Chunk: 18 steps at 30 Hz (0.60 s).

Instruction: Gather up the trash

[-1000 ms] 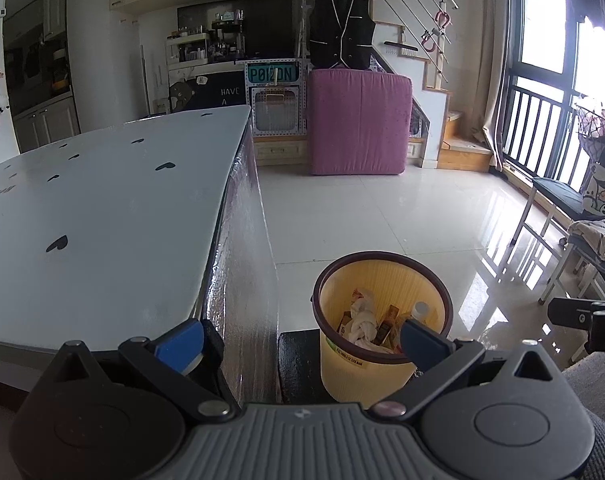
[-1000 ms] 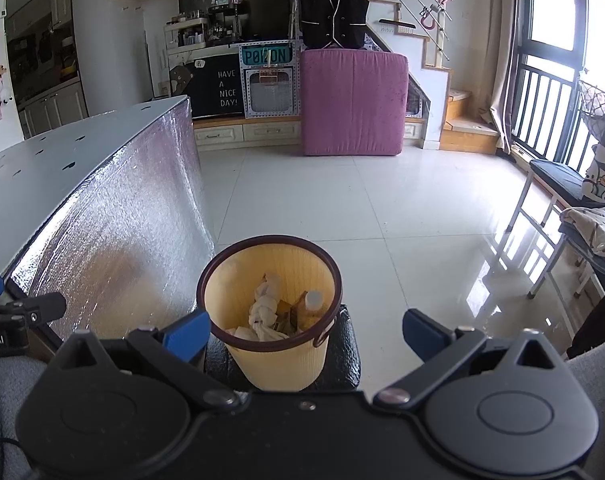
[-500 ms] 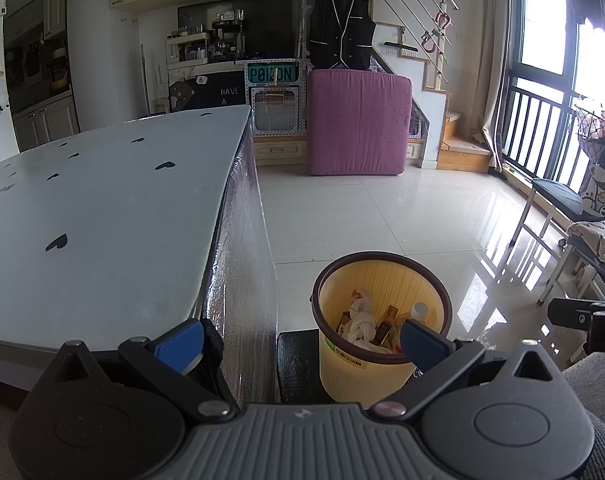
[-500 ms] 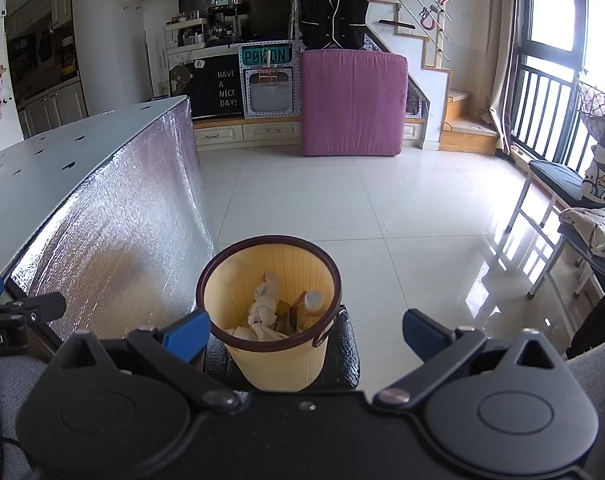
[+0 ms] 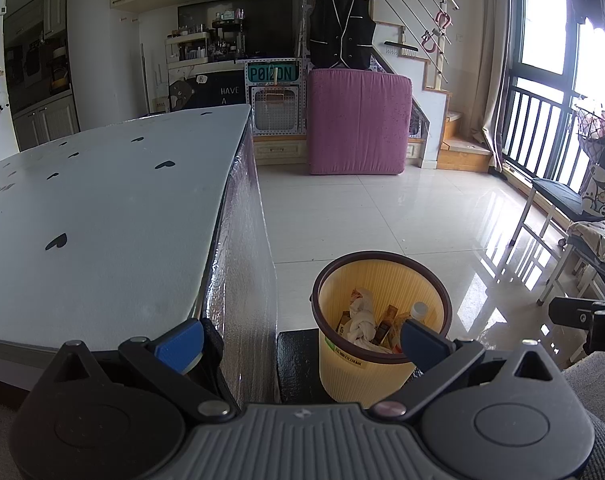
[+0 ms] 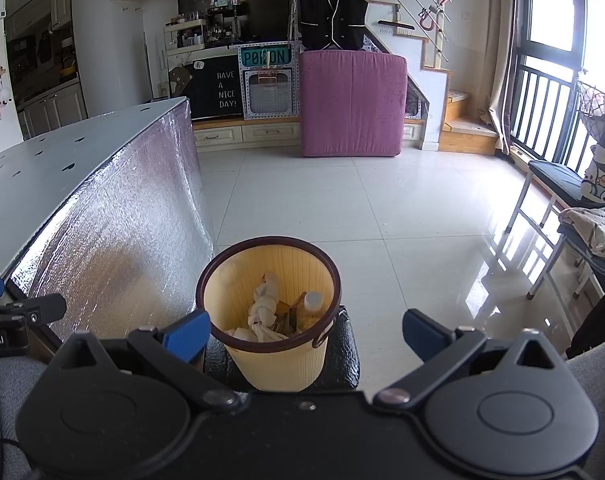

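A yellow trash bin (image 5: 366,376) with a dark brown rim stands on a black mat on the floor beside the table; it also shows in the right wrist view (image 6: 278,364). Inside lie crumpled white tissue (image 6: 264,308), a small bottle with a white cap (image 6: 313,300) and small cartons (image 5: 384,320). My left gripper (image 5: 300,340) is open and empty, held above the table corner and the bin's near side. My right gripper (image 6: 304,332) is open and empty, just in front of and above the bin.
A long white table (image 5: 102,216) with black heart marks and a foil-wrapped side (image 6: 122,240) runs along the left. A pink mattress (image 5: 358,120) leans at the back by the stairs. Folding chairs (image 6: 562,240) with cloth stand at the right by the window.
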Tool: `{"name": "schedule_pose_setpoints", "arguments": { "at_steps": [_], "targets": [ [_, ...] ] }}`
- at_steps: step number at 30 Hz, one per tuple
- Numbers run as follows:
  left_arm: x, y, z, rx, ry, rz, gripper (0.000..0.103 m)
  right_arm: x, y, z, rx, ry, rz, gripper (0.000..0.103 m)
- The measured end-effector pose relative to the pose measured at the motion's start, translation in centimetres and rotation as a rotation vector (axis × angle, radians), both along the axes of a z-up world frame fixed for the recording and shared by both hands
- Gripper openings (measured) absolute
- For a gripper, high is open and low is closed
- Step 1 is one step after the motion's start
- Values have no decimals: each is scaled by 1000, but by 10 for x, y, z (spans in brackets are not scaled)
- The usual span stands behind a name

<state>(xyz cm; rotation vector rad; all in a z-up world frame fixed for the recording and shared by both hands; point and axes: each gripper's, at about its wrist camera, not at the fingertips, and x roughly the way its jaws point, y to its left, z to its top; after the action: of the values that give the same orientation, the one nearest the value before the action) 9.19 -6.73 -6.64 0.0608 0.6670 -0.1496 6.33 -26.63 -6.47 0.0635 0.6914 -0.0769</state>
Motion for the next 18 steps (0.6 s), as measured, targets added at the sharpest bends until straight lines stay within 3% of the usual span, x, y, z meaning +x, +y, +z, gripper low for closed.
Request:
{"name": "schedule_pose_setpoints", "arguments": {
  "at_steps": [18],
  "targets": [
    [0,0,0,-1,0,0,103,-1,1,3,-2,1,0,103]
  ]
}}
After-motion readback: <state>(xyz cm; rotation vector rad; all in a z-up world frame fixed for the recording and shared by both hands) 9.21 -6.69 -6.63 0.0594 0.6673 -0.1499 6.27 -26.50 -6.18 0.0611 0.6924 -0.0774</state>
